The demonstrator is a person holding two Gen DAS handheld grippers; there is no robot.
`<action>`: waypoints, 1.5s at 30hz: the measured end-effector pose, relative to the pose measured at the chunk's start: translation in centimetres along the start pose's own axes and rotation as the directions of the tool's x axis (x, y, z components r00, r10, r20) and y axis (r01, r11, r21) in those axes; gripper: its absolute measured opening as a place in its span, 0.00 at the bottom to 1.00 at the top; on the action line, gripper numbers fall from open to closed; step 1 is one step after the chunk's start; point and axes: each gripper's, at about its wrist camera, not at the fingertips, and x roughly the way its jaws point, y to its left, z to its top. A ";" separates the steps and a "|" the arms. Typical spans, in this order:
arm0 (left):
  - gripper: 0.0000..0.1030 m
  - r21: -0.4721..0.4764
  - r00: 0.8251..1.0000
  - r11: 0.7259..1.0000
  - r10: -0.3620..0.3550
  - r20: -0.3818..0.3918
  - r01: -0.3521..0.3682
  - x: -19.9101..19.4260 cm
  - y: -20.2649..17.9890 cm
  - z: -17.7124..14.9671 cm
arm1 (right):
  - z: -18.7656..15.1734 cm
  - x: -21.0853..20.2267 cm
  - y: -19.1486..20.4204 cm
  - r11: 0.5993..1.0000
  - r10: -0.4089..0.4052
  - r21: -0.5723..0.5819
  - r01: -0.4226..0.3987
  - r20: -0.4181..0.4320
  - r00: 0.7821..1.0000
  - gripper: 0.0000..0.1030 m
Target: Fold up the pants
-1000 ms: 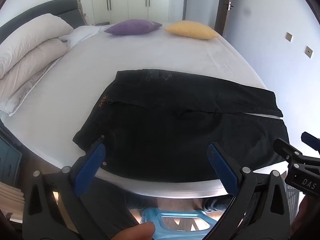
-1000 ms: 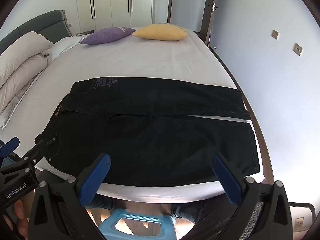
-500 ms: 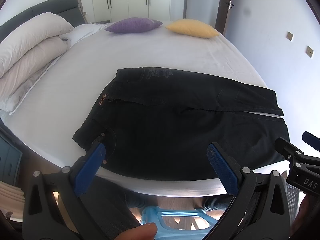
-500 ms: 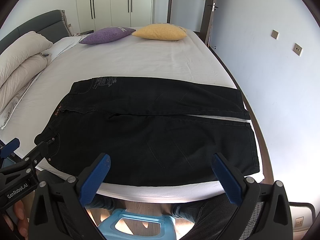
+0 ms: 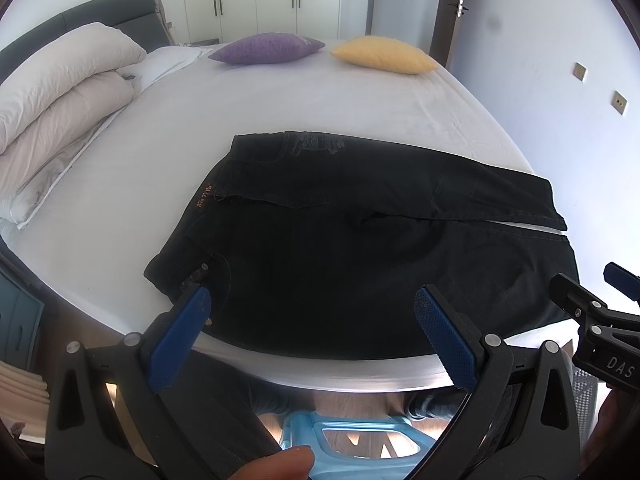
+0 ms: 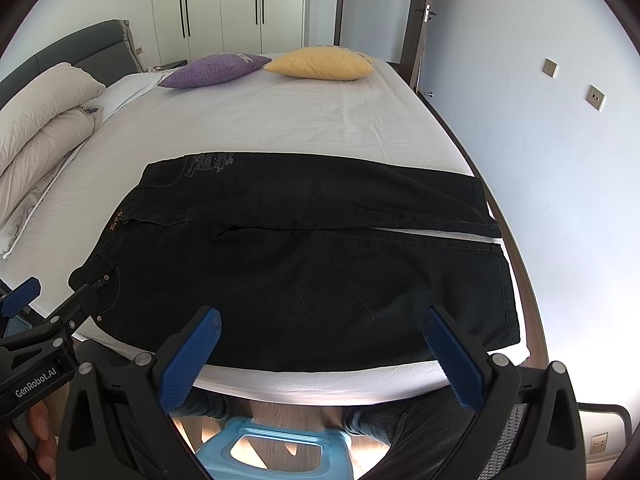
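1. The black pants lie spread flat on the white bed, along its near edge, with the waistband to the left and both legs running to the right.
2. A thin strip of sheet shows between the two leg hems at the pants' right end.
3. The left gripper hangs above the near edge of the pants, close to the waistband corner; its blue pads stand wide apart and hold nothing.
4. The right gripper hangs above the near edge of the pants, toward the leg end; its blue pads are likewise spread wide, with nothing between them.
5. Neither gripper touches the pants.
6. A purple pillow and a yellow pillow lie side by side on the far side of the bed from the pants.
7. A rolled beige duvet lies left of the pants, beside the dark headboard.
8. A light blue stool stands on the floor below the bed edge nearest the pants.
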 end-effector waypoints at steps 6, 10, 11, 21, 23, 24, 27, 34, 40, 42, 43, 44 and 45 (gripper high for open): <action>1.00 0.000 1.000 1.000 0.001 -0.001 -0.001 0.0 0.0 0.1 | -0.1 0.0 0.0 1.000 0.000 0.000 0.000 -0.001 1.000 1.00; 1.00 0.000 1.000 1.000 0.002 -0.002 -0.002 0.0 -0.1 0.1 | -0.1 0.1 0.0 1.000 0.000 0.000 0.000 -0.001 1.000 1.00; 1.00 0.001 1.000 1.000 0.002 -0.003 -0.002 0.1 -0.1 0.1 | -0.1 0.1 0.0 1.000 0.001 0.000 -0.001 -0.001 1.000 1.00; 1.00 0.001 1.000 1.000 0.002 -0.004 -0.002 0.1 -0.1 -0.1 | -0.1 0.0 0.1 1.000 0.000 0.001 0.000 -0.002 1.000 1.00; 1.00 0.001 1.000 1.000 0.002 -0.005 -0.002 0.1 -0.1 -0.1 | -0.1 0.0 0.1 1.000 0.000 0.000 0.000 -0.001 1.000 1.00; 1.00 0.001 1.000 1.000 0.002 -0.005 -0.002 0.1 -0.1 -0.1 | -0.1 0.1 0.1 1.000 0.000 0.000 0.000 -0.001 1.000 1.00; 1.00 0.001 1.000 1.000 0.000 -0.006 0.000 0.3 0.0 -0.2 | -0.1 0.0 0.1 1.000 0.000 0.000 0.000 -0.002 1.000 1.00; 1.00 0.001 1.000 1.000 0.000 -0.008 0.000 0.4 0.1 -0.4 | -0.1 0.1 0.1 1.000 0.000 0.000 0.000 -0.002 1.000 1.00; 1.00 0.001 1.000 1.000 0.001 -0.007 -0.001 0.4 0.1 -0.3 | -0.2 0.1 0.1 1.000 0.000 0.000 0.000 -0.003 1.000 1.00; 1.00 0.001 1.000 1.000 0.002 -0.008 -0.002 0.4 0.0 -0.2 | -0.2 0.1 0.1 1.000 0.001 0.000 -0.001 -0.003 1.000 1.00; 1.00 0.001 1.000 1.000 0.002 -0.009 -0.002 0.4 0.0 -0.2 | -0.2 0.1 0.1 1.000 0.001 0.000 -0.001 -0.003 1.000 1.00; 1.00 0.001 1.000 1.000 0.002 -0.008 -0.002 0.4 0.0 -0.2 | -0.2 0.1 0.1 1.000 0.001 0.000 -0.001 -0.003 1.000 1.00; 1.00 0.001 1.000 1.000 0.002 -0.008 -0.002 0.4 0.0 -0.3 | -0.2 0.1 0.1 1.000 0.000 0.000 0.000 -0.003 1.000 1.00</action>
